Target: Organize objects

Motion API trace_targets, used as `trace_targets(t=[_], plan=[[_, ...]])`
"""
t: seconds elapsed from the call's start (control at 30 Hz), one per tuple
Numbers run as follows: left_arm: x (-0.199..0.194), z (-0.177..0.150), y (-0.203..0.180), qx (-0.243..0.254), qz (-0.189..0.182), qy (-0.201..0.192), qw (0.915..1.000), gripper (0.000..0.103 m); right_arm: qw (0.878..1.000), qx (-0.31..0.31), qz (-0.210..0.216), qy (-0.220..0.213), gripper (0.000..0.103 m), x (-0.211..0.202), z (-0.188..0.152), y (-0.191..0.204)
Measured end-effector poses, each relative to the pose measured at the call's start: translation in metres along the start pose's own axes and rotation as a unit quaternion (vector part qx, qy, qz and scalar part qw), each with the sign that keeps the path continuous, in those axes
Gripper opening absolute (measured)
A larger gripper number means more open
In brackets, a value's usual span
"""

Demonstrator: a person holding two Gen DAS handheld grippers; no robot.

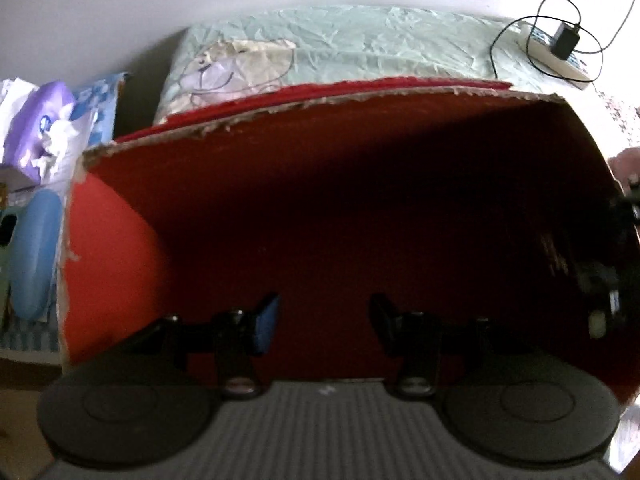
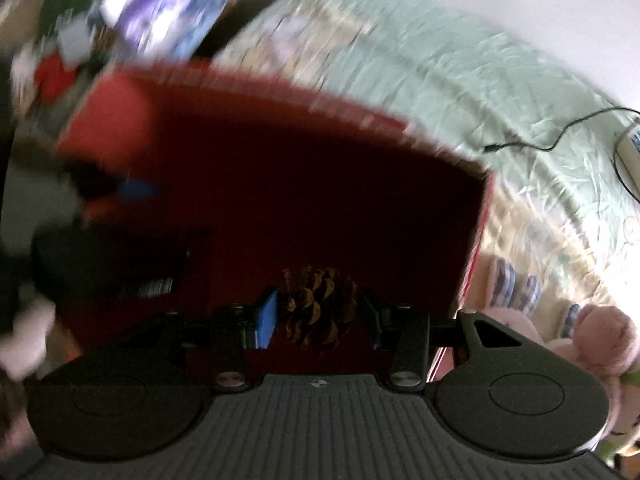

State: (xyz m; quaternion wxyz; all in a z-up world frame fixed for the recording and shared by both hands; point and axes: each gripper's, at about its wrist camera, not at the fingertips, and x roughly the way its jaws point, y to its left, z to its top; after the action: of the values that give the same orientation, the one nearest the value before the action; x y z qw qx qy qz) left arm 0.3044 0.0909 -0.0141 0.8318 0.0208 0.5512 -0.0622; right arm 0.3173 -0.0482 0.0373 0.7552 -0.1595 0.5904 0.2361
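A red cardboard box with torn top edges stands open on the bed and fills the left wrist view. My left gripper points down into it, open, with only the dark red inside of the box between its fingers. In the right wrist view, which is blurred, a brown pinecone sits between the blue pads, and my right gripper is shut on it above the same red box. The other gripper shows as a dark blur with a blue pad at the box's left side.
A pale green bedsheet lies behind the box, with a white power strip, charger and black cable at the far right. Purple and blue tissue packs sit left of the box. A pink plush toy lies to the right.
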Motion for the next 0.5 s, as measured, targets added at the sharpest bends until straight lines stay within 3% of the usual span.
trace_targets(t=[0.17, 0.5], plan=[[0.005, 0.001, -0.003, -0.008, 0.012, 0.017, 0.9998, 0.052, 0.998, -0.04, -0.011, 0.056, 0.047, 0.01, -0.004, 0.011], [0.009, 0.005, -0.005, -0.004, 0.038, 0.024, 0.999, 0.053, 0.992, -0.087, -0.039, 0.083, 0.048, 0.023, -0.008, 0.026]])
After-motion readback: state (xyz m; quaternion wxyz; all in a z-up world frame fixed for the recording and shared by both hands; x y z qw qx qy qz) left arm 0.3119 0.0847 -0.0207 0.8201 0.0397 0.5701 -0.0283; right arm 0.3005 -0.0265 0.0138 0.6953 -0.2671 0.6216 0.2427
